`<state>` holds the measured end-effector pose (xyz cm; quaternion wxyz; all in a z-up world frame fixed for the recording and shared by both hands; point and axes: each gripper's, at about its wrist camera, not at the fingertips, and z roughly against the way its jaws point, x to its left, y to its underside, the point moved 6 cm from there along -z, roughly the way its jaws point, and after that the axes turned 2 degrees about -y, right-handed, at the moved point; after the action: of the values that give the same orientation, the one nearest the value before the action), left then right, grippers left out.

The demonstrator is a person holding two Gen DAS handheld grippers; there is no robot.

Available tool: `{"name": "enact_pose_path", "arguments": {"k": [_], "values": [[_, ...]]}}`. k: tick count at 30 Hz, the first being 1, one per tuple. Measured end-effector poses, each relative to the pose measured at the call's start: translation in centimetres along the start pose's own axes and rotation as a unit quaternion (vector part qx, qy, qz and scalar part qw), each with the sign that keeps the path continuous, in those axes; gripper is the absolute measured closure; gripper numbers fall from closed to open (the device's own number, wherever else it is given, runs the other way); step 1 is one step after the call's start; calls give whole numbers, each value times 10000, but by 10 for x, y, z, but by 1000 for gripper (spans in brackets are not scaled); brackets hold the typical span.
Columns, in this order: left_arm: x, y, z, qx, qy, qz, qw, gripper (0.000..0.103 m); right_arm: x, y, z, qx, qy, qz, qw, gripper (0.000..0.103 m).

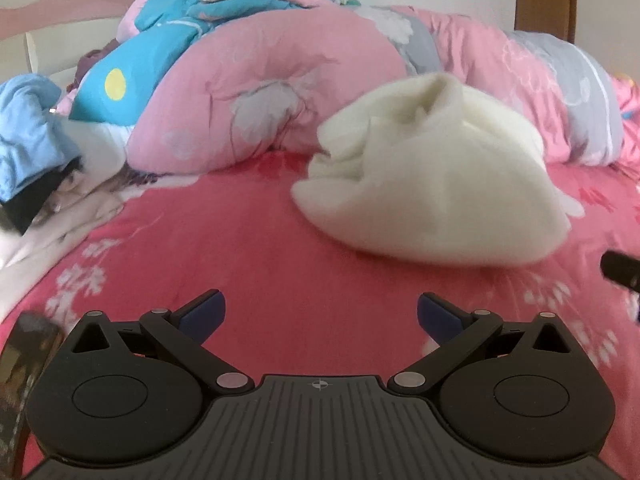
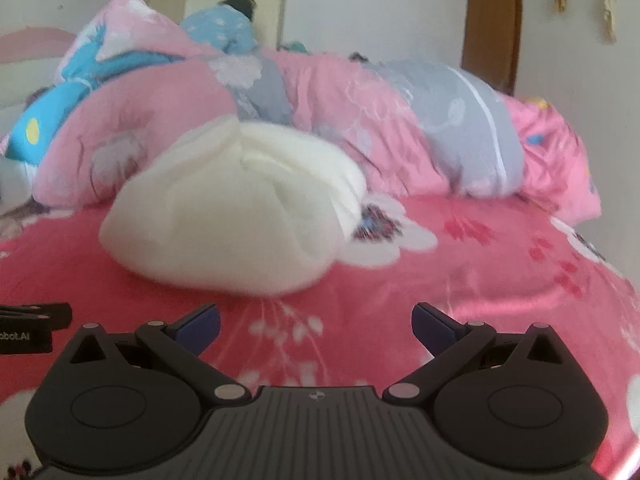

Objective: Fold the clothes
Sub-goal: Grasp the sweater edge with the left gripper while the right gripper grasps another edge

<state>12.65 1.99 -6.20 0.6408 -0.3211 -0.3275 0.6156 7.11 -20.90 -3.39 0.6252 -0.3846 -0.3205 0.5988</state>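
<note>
Left gripper (image 1: 321, 314): jaws spread wide, holding nothing, low over the bed.
Right gripper (image 2: 316, 322): likewise spread and empty.
Cream garment (image 1: 436, 172): bunched in a soft heap (blurred) on the pink floral bedsheet (image 1: 240, 248), ahead of both grippers, apart from them.
Behind: rumpled pink quilt (image 1: 260, 92).

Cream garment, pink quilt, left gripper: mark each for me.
cream garment (image 1: 432, 184), left wrist view, middle of the crumpled heap
pink quilt (image 1: 256, 92), left wrist view, bulging front fold
left gripper (image 1: 322, 316), left wrist view, gap midway between the open fingertips
</note>
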Motion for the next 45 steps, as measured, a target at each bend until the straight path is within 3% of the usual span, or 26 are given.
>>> {"name": "enact_pose_path", "arguments": {"k": [7, 12, 14, 17, 20, 22, 24, 28, 38, 45], "values": [[-10, -31, -36, -520, 177, -68, 9985, 2, 5, -58, -47, -503, -433, 148, 9977, 0], [-17, -49, -51, -832, 367, 14, 9959, 5, 25, -102, -99, -516, -949, 212, 9939, 0], [-20, -53, -57, -872, 491, 41, 9950, 9, 35, -115, -120, -452, -1098, 243, 9926, 0], [-28, -53, -65, -846, 598, -85, 9946, 26, 55, -128, -149, -382, -1348, 317, 9896, 5], [-37, -53, -68, -795, 670, -197, 9944, 45, 72, -136, -177, -202, -1506, 398, 9876, 26], [-41, -52, -65, -822, 716, -283, 9936, 61, 77, -134, -194, 32, -1506, 409, 9877, 58], [-45, -51, -62, -813, 763, -336, 9932, 67, 73, -130, -199, 135, -1458, 288, 9888, 78], [-49, -46, -52, -617, 994, -367, 9925, 80, 60, -119, -171, -69, -1469, 231, 9889, 93], [-65, -14, 11, -654, 1584, -783, 9821, 85, 25, -90, -50, -669, -1736, 196, 9823, 94], [-76, 14, 55, -514, 2100, -989, 9713, 85, -4, -57, 43, -802, -2106, -182, 9741, 94]]}}
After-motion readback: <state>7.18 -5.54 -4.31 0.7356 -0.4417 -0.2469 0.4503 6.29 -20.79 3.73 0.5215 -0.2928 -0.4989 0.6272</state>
